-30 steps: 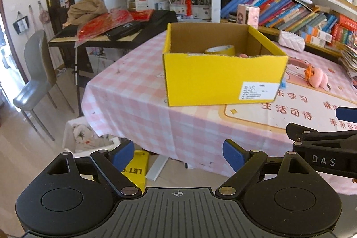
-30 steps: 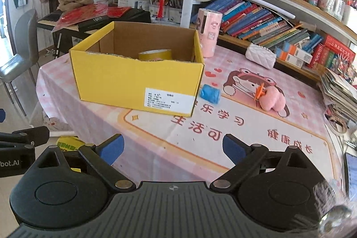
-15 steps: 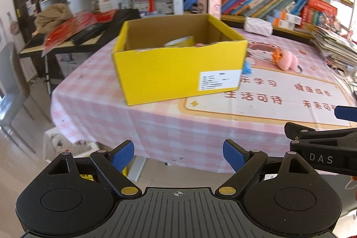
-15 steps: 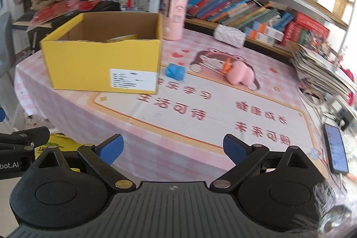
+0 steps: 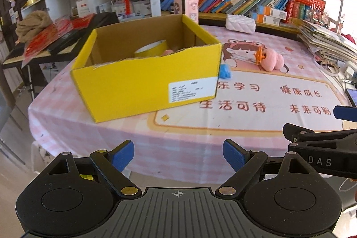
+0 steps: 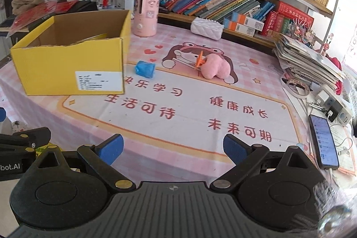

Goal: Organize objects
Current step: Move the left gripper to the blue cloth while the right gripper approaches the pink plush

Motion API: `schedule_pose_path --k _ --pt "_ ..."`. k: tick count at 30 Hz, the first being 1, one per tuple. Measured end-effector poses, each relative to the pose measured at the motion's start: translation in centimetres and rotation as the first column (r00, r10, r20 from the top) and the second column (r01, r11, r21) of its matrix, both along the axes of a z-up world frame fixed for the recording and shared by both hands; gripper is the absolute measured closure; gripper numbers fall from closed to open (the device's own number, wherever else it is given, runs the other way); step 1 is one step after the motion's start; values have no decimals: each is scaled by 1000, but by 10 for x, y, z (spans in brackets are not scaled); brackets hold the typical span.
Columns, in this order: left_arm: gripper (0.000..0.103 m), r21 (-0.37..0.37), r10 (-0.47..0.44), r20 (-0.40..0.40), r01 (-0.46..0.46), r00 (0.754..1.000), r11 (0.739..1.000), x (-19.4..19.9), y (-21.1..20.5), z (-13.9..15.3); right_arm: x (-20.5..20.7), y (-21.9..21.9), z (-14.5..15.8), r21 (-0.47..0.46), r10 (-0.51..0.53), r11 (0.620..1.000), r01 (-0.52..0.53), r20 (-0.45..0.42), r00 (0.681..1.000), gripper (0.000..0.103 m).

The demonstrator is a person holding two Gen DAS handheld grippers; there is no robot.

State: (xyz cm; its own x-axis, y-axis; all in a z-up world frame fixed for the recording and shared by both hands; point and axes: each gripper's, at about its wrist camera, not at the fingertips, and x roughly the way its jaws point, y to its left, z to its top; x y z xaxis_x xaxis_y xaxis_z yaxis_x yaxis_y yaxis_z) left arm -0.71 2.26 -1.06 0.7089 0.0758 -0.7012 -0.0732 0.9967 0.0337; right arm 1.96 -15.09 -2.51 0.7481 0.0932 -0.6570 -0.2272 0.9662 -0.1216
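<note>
Left wrist view: the left gripper (image 5: 178,154), jaws wide and empty, hangs off the table edge before the yellow box (image 5: 147,79), which already holds a tape roll (image 5: 151,49), evidently the collecting bin. Right wrist view: the right gripper (image 6: 173,148), likewise spread and empty, faces the blue object (image 6: 144,69) just right of the yellow box (image 6: 71,64) and the pink plush (image 6: 215,69) farther right, both apparently awaiting pickup.
</note>
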Motion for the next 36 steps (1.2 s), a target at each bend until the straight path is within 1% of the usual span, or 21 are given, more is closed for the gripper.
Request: schedule_pose_path --k 5,13,20,25,32,36 --pt "14 7 -5 4 5 1000 1000 23 -15 1 27 -13 1 5 -8 1000 8 -10 1000 6" --pt "14 -17 5 2 -5 1000 1000 64 -38 -1 75 -30 2 -10 35 999 -36 -19 999 6" --pt "14 -28 -6 4 7 1000 1000 101 -63 -3 118 -54 2 6 41 999 -41 -28 999 6" --pt "14 -35 0 5 0 1000 999 122 -77 -3 142 -68 4 17 49 999 -49 -26 998 7" --pt "14 -40 1 -10 -1 1000 999 146 -96 -6 172 -87 2 57 69 996 -67 -34 997 10" --pt "16 -10 -6 -6 6 1000 1000 158 -109 -9 189 -97 0 92 86 992 -82 -39 996 16"
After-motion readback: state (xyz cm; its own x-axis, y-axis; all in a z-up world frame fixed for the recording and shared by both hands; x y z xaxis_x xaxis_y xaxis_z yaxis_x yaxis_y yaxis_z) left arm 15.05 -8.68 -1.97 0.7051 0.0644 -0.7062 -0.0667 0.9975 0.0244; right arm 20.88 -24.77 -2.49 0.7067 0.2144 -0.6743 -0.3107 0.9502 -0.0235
